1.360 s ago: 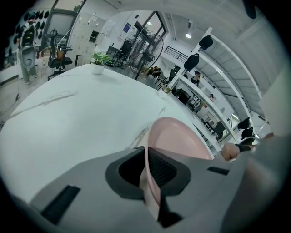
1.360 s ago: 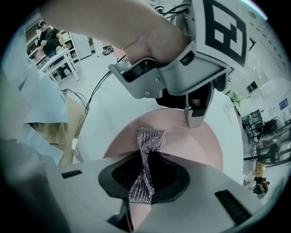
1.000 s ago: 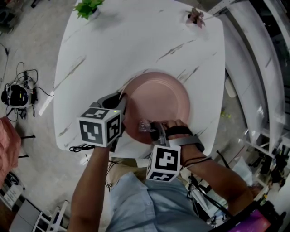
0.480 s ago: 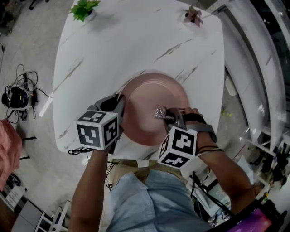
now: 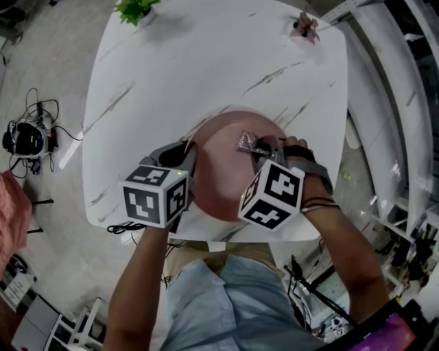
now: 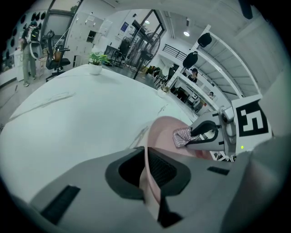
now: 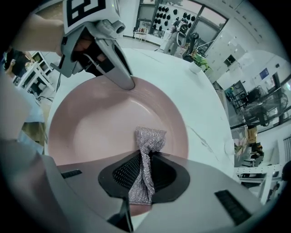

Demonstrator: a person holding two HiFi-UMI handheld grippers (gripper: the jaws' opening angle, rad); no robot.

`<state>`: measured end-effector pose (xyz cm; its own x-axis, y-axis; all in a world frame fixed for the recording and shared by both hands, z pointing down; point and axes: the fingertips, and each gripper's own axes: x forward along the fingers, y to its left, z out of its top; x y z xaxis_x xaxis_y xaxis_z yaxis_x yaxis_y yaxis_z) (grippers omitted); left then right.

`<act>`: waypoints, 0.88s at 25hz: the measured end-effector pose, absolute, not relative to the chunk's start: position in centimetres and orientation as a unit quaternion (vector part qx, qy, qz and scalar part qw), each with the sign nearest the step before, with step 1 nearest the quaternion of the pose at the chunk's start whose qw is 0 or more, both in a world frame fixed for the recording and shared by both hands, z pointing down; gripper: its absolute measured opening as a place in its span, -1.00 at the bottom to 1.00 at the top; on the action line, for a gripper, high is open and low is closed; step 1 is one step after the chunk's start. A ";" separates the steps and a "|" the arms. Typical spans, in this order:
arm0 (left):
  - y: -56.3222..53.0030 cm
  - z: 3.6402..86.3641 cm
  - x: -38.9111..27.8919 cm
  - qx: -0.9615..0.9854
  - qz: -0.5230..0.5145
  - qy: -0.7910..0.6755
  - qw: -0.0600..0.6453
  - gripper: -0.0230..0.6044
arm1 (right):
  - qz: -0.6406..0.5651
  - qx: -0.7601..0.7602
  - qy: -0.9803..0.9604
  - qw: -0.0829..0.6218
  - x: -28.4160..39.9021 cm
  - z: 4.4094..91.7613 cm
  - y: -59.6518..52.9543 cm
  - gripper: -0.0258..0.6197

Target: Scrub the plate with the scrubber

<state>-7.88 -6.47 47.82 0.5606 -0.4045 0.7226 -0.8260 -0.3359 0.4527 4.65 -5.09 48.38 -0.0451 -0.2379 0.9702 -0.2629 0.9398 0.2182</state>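
Note:
A pink plate lies on the white marble table near its front edge. My left gripper is shut on the plate's left rim, which runs between the jaws in the left gripper view. My right gripper is shut on a silvery mesh scrubber, pressed on the far right part of the plate. In the right gripper view the scrubber sticks out past the jaws onto the plate, with the left gripper at the opposite rim.
A small green plant stands at the table's far left corner and a small pink flower pot at the far right corner. A headset with cables lies on the floor to the left. White railings run along the right.
My right gripper has carried the scrubber from the plate's near edge across to its far right part. The left gripper has kept its hold on the rim.

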 end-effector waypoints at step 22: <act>-6.5 47.9 -7.9 0.776 0.246 -0.396 0.424 -0.86 | -0.051 0.068 -0.779 0.621 -4.5 47.8 1.0 -0.69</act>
